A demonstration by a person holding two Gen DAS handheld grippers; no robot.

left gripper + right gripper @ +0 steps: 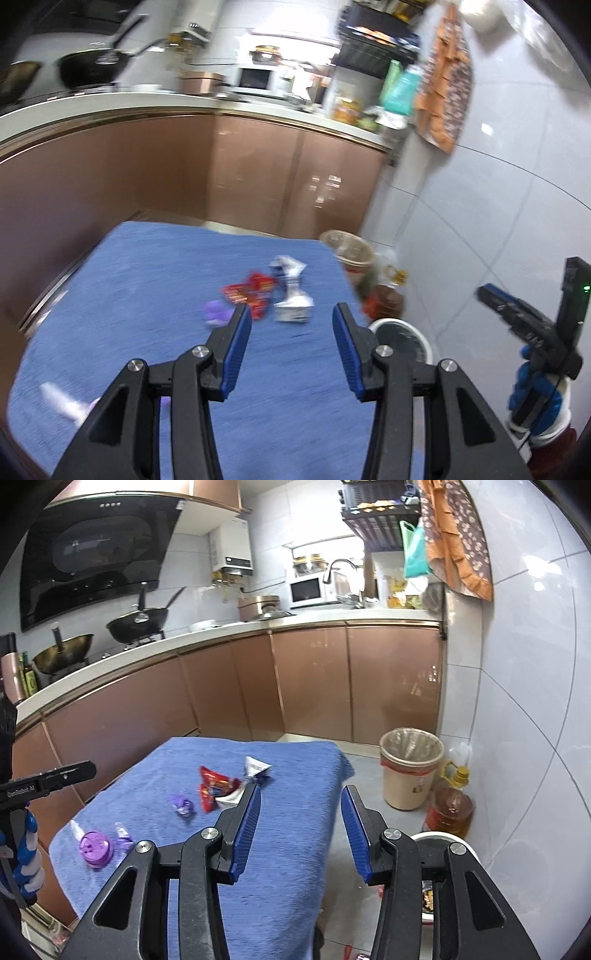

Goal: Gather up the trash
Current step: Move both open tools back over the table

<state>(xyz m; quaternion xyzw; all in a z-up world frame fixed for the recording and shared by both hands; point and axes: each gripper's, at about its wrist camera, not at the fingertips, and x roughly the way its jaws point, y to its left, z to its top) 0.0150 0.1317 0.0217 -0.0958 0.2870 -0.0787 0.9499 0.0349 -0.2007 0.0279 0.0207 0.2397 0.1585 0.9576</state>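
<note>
Lying on the blue-covered table [280, 849], a red wrapper [213, 786] and a silver wrapper [253, 771] touch, the silver one's long axis running away from the cameras; a purple wrapper [183, 805] sits just beside them, a purple lid [95, 848] near the table's left edge. Both left tongs [291, 319] and right tongs [300, 801] stand apart, empty, above the cloth. The left handle reads "GenRobot.AI". A lined bin [410, 768] stands on the floor.
</note>
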